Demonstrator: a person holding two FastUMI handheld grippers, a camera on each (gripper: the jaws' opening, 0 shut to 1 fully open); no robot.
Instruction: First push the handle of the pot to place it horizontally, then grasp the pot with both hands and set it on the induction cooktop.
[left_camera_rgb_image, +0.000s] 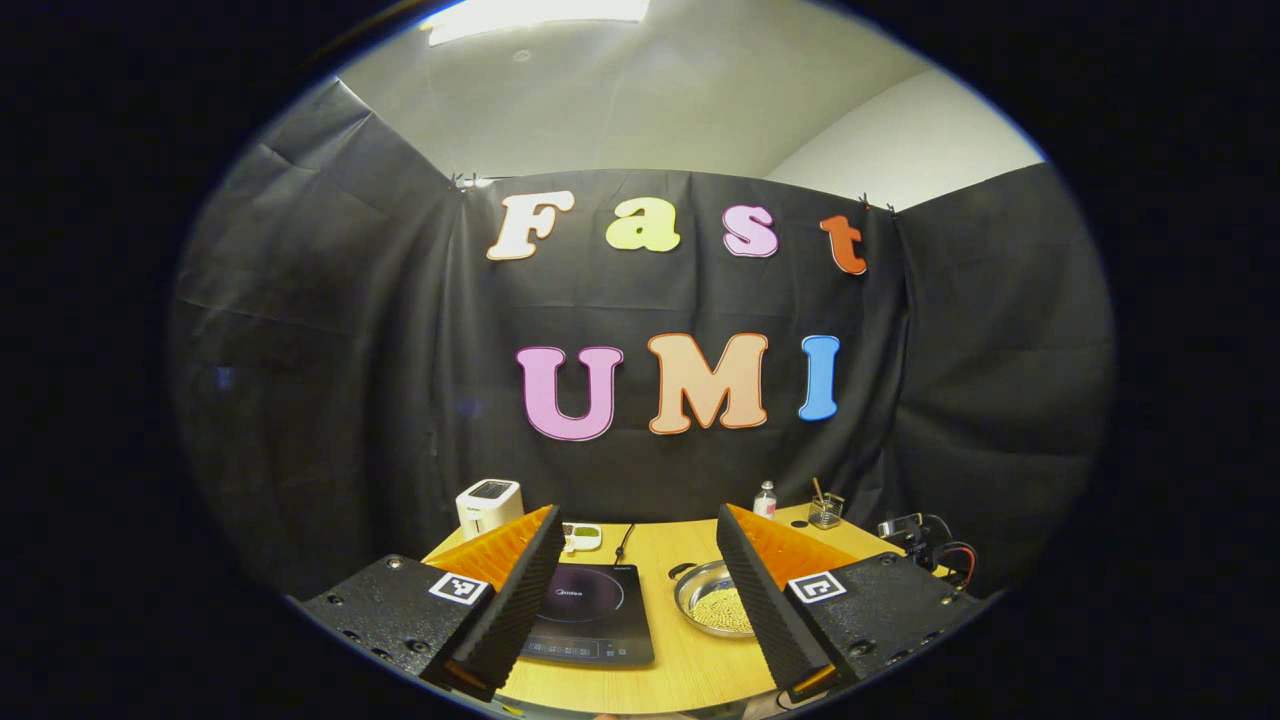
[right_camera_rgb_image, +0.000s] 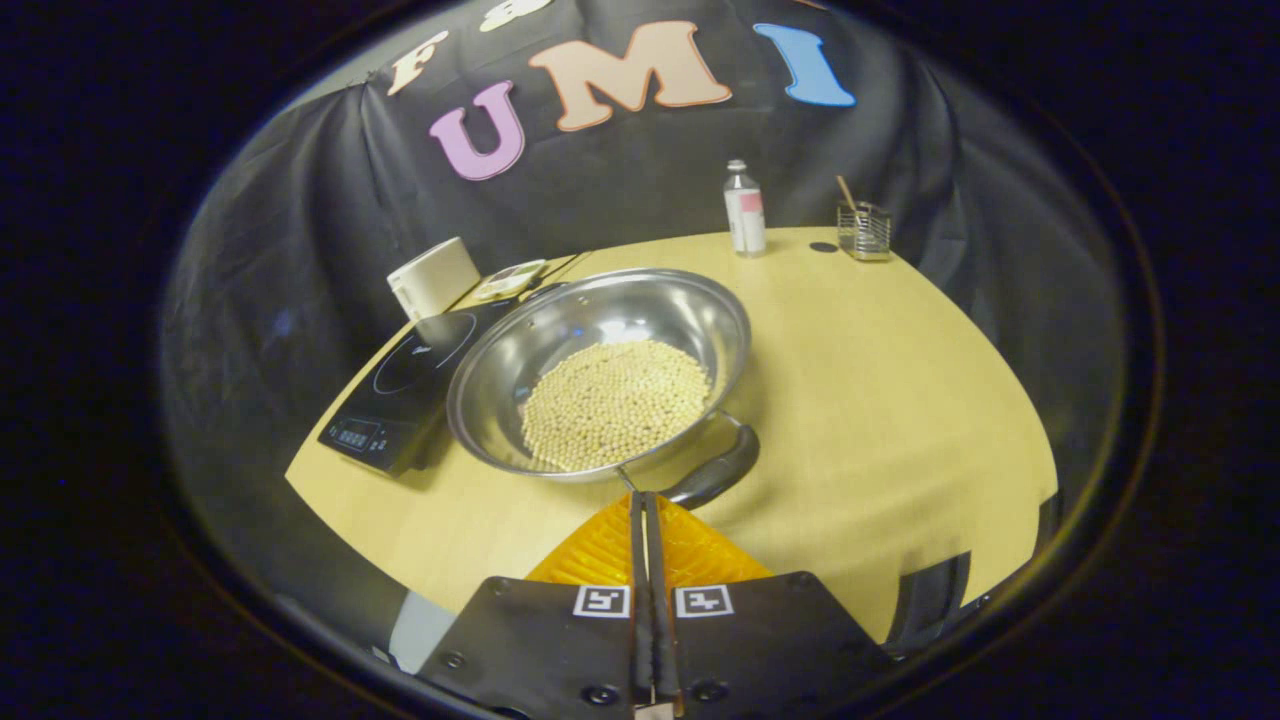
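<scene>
Wood tabletop (right_camera_rgb_image: 880, 380), black cloth walls round it, white ceiling w/ light above. Cooktop (right_camera_rgb_image: 405, 390) at left edge; pot (right_camera_rgb_image: 600, 370) w/ pale beans just beside it, mid-table, not on it. Pot handle (right_camera_rgb_image: 715, 475) angles toward near edge. Toaster (right_camera_rgb_image: 432, 277) at back-left corner, bottle (right_camera_rgb_image: 744, 208) and wire holder (right_camera_rgb_image: 863, 230) along back edge. Left gripper (left_camera_rgb_image: 640, 590) jaws wide apart, holding nothing, over near edge. Right gripper (right_camera_rgb_image: 645, 510) jaws together, empty, tips just short of pot rim near handle; contact unclear.
</scene>
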